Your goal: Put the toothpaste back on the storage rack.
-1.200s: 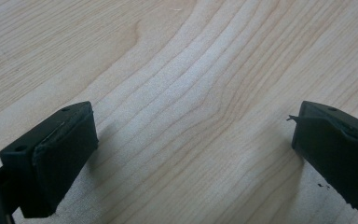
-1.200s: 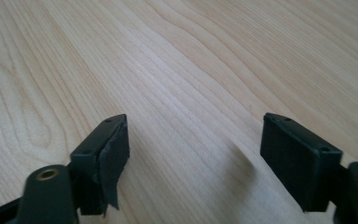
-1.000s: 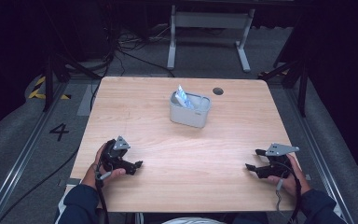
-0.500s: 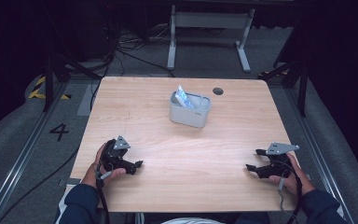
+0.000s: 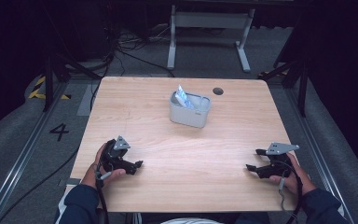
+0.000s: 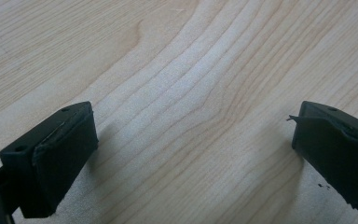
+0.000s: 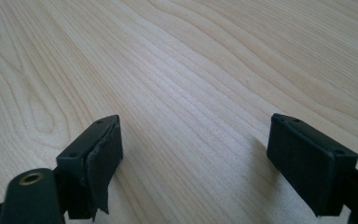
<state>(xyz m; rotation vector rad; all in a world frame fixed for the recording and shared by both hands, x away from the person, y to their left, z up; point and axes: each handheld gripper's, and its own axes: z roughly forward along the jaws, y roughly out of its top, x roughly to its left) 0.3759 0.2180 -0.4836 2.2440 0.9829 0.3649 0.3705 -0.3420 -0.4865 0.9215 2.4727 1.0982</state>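
Two grippers rest on the wooden table [image 5: 233, 140], left gripper [image 5: 137, 164] and right gripper [image 5: 251, 167] both spread wide, empty. Well ahead, between them, stands a grey bin [image 5: 189, 111] holding a blue-white packet [image 5: 183, 97], nothing blocking.

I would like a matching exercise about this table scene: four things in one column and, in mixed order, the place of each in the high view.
Things:
1. left gripper
2. right gripper
3. grey container
4. dark round hole

Places:
A. far part of the table, near its middle
B. near edge, left side
C. tabletop, just right of the container and beyond it
D. near edge, right side

Pairs: 1-B, 2-D, 3-A, 4-C
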